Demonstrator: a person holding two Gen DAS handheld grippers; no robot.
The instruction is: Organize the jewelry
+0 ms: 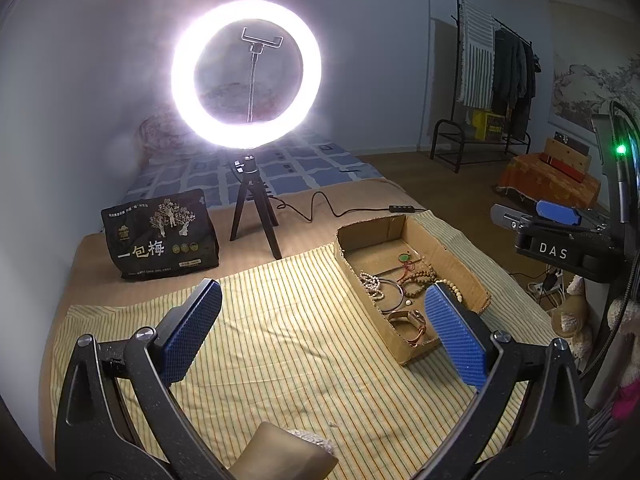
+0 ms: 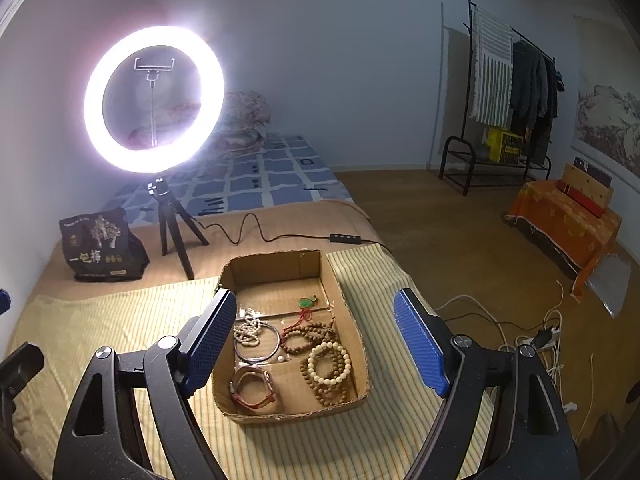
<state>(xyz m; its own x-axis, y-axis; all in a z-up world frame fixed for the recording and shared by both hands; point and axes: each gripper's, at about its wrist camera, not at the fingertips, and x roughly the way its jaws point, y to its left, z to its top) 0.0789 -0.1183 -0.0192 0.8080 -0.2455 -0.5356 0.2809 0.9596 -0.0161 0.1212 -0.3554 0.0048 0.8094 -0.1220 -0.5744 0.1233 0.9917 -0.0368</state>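
Both grippers tilt downward over a striped cloth (image 2: 120,320), spread wide and empty. The right gripper (image 2: 316,336) frames a cardboard box (image 2: 276,268) of jewelry; the left gripper (image 1: 324,328) has it at 2 o'clock.

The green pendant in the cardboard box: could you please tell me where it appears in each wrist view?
Left wrist view: the green pendant lies right of centre, in the far half of the cardboard box.
Right wrist view: the green pendant lies near the centre, again in the far half of the box.
Shared landmark: the lit ring light on its tripod, behind and left of the box.
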